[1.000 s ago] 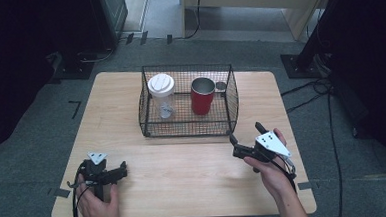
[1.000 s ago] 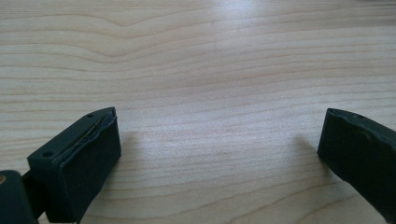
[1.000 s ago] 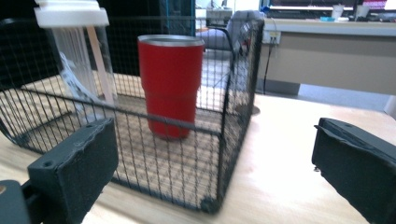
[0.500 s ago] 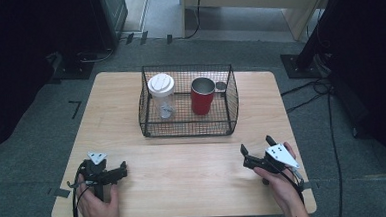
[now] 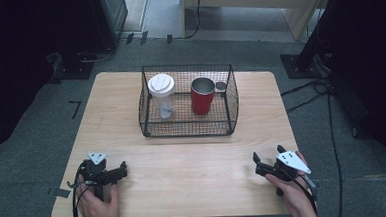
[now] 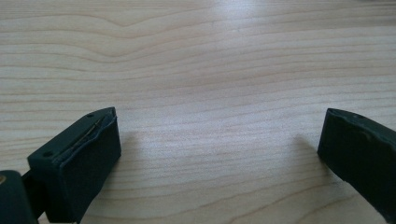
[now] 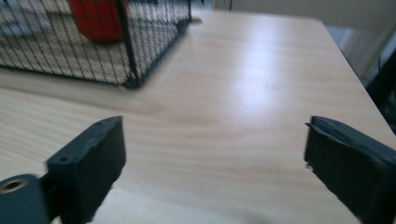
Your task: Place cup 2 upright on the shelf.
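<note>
Resting both hands on the near edge of the desk (image 5: 184,164), you look to be at a pause between placements. The wire basket (image 5: 189,131) stands at the far middle, well apart from both grippers, with the white-lidded shaker bottle (image 5: 161,95) and the red cup (image 5: 202,95) upright inside. Your left gripper (image 5: 115,173) has its fingers wide and empty. Your right gripper (image 5: 257,164) has just been closing its fingers, yet they stand apart with nothing between. Next, probably, reach forward over the basket rim.
</note>
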Demonstrator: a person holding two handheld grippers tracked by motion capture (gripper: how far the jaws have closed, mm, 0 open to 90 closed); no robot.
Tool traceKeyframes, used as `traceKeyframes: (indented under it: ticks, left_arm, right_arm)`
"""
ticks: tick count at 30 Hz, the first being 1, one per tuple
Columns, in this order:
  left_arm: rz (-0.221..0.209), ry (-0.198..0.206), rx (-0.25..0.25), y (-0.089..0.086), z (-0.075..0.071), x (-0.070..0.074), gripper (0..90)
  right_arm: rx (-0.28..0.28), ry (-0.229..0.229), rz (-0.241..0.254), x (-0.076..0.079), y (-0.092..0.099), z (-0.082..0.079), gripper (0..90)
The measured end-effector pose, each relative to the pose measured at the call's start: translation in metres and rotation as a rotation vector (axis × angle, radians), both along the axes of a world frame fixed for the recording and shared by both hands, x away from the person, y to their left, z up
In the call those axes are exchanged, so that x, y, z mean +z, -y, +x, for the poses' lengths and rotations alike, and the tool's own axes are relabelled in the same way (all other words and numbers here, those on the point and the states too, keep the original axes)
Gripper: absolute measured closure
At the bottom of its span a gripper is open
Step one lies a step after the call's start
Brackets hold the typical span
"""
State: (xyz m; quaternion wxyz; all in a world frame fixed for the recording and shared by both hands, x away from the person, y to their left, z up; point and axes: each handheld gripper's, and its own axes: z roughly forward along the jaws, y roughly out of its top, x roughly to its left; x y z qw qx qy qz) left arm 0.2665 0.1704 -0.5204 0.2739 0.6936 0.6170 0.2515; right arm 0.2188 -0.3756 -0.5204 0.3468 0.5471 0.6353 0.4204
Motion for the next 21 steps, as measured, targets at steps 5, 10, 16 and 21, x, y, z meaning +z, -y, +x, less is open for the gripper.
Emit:
traceKeyframes:
  ticks: [5,10,16,21]
  left_arm:
    - [0.000,0.000,0.000,0.000,0.000,0.000,0.1]
    - [0.001,0.000,0.000,0.000,0.000,0.000,0.1]
    - [0.000,0.000,0.000,0.000,0.000,0.000,0.1]
    - [0.001,0.000,-0.001,0.000,0.000,0.000,0.1]
  right_arm:
    - [-0.040,-0.131,0.016,-0.001,0.012,-0.004,9.0]
    - [-0.093,-0.277,0.026,-0.005,0.020,-0.005,5.8]
    - [-0.112,-0.341,-0.015,-0.007,0.021,-0.005,4.1]
    - [-0.072,-0.343,-0.035,-0.007,0.019,-0.005,3.7]
